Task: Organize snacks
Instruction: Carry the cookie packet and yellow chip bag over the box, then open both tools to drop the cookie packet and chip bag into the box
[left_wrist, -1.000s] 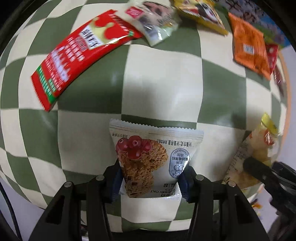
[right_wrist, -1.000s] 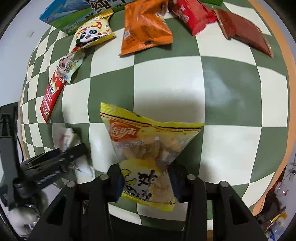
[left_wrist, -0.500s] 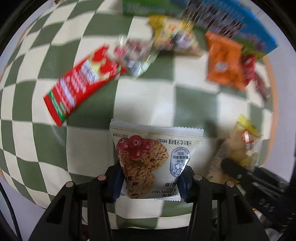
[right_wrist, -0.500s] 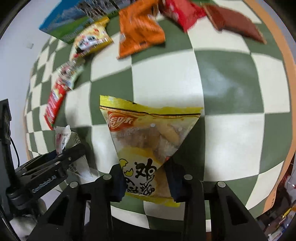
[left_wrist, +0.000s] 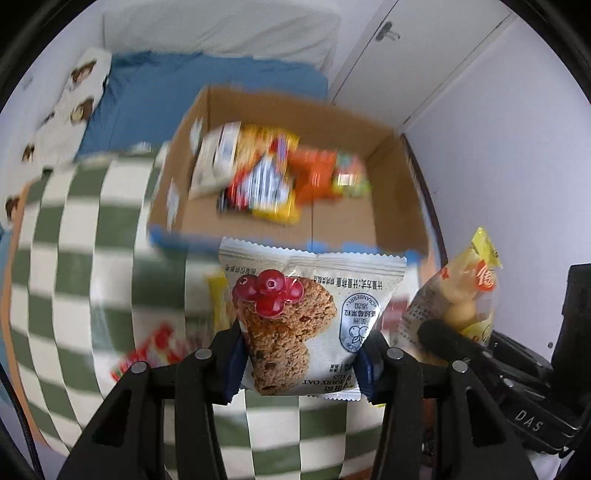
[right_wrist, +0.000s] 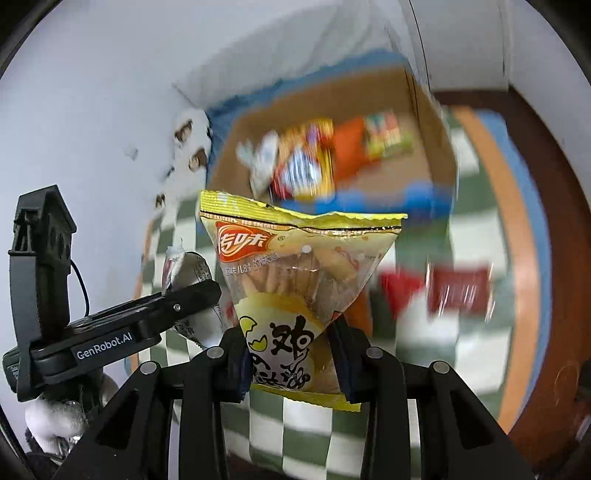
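Left tongs (left_wrist: 301, 363) clamped tight on the lower part of a white oat cookie packet (left_wrist: 303, 317), blue pads pressing both side edges, packet upright with its print upside down and its serrated top edge toward the box. Right tongs (right_wrist: 291, 363) likewise closed on the bottom half of a yellow egg cracker bag (right_wrist: 295, 280), bag standing up between the pads, crimped top seam uppermost. Seen side by side: in the left wrist view the cracker bag and one dark finger of the right tongs at the right edge; in the right wrist view the left tongs at the lower left, labelled GenRobot.AI, with the cookie packet edge-on. Both packets held clear above the green-and-white checked counter (left_wrist: 92, 258). Beyond them, an open cardboard box (left_wrist: 388, 206) resting on the counter, already holding a blurred heap of wrapped snacks (left_wrist: 273, 177) in yellow, orange, red and white. More packets lying loose on the checks: red ones (right_wrist: 458, 291) to the right of the cracker bag, a red-and-white one (left_wrist: 159, 347) left of the cookie packet. Behind the box, blue bedding (left_wrist: 184, 85) and a white wall; background smeared by motion blur.
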